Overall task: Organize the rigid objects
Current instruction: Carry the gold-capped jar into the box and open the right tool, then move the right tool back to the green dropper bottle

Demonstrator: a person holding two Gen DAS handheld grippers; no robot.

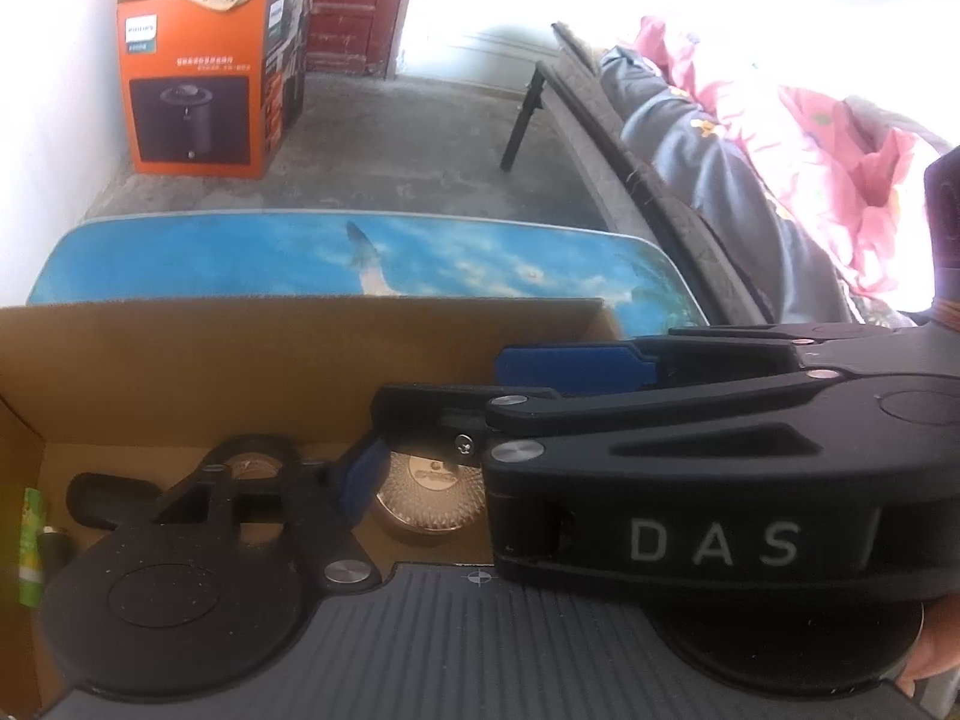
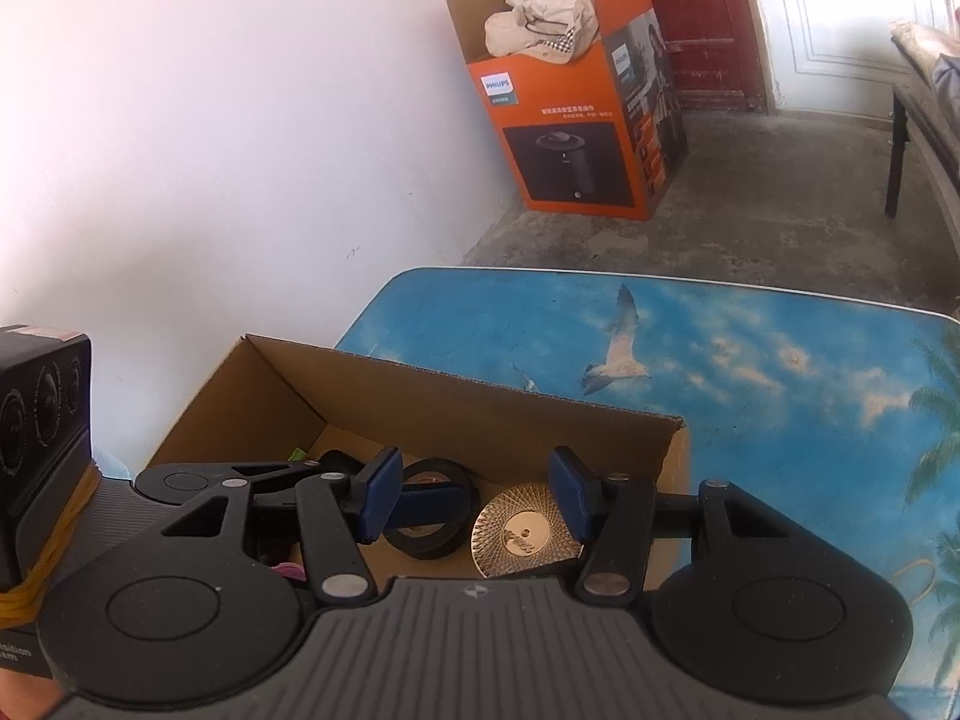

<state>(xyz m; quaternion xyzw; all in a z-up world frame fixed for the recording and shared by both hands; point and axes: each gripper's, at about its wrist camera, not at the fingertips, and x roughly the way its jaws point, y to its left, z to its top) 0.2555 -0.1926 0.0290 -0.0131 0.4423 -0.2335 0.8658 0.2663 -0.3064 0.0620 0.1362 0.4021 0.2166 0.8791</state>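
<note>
A: Box check, left to right. The cardboard box sits on the table, open at the top. Something green lies at the box's left wall. The black tape roll is mid-floor, and the gold tin is just beside it, toward the box's right wall.

B: Grippers?

A: The left gripper is over the box. One blue pad shows near the tin's left edge, but the other finger is hidden behind the second tool. I can't tell if it is apart or clamped. The right gripper is above the box's near rim with its jaws apart and nothing clamped. The roll and tin show on the floor below the gap.

B: Step in hand?

A: Probably settling items in the box. Advice: keep the two tools from knocking each other, since they cross above the box. Clear one out over the near rim before the other works. Lift straight up so no pad drags the tin or the roll.
</note>
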